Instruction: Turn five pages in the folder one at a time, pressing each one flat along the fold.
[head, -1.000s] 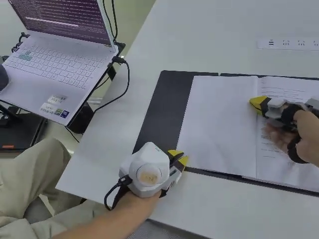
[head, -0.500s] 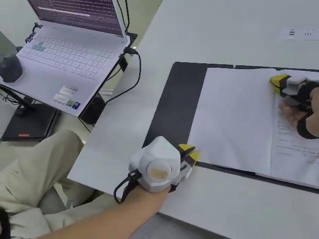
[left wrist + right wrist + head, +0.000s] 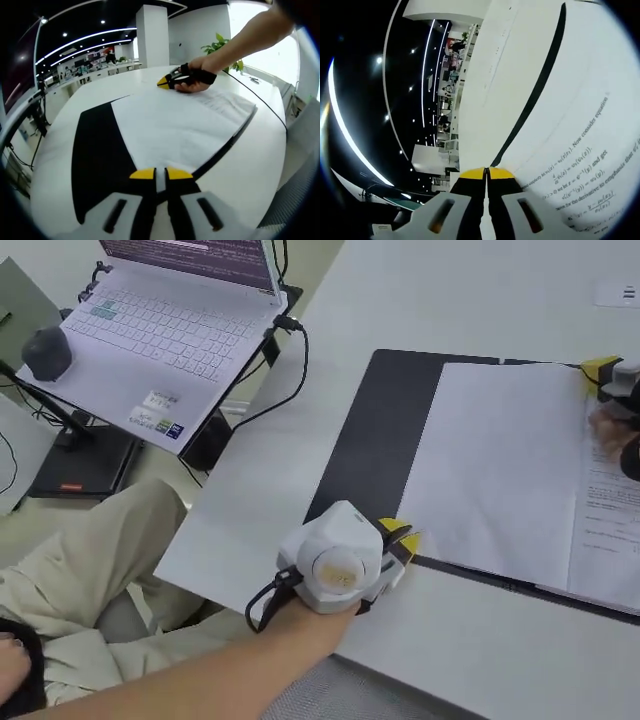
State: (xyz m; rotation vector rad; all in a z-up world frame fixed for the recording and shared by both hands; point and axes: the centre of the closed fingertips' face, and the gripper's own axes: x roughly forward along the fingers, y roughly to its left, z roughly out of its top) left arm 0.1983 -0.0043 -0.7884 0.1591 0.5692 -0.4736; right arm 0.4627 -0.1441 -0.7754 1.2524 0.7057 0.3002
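Note:
An open black folder [image 3: 375, 445] lies on the white table. A blank turned page [image 3: 500, 470] covers its left half and a printed page [image 3: 608, 515] its right. My left gripper [image 3: 402, 537] rests shut at the folder's near edge, its yellow tips [image 3: 161, 173] on the black cover [image 3: 95, 150] beside the blank page [image 3: 165, 125]. The right gripper [image 3: 601, 370] is shut, with its tips down on the paper at the fold near the far edge. In its own view the shut tips [image 3: 486, 173] touch the printed page [image 3: 580, 150] by the black edge [image 3: 540, 85]. The right gripper [image 3: 167, 81] also appears far across the page.
A white laptop [image 3: 180, 330] on a stand sits off the table's left side, with a cable [image 3: 275, 390] hanging near the table edge and a grey mouse [image 3: 45, 350] beside it. A socket strip [image 3: 620, 295] lies at the far right. My leg [image 3: 90, 570] is below the table edge.
The right gripper has slid along the fold toward the folder's far edge. The left gripper has stayed at the near edge. The head camera has shifted, moving the whole picture.

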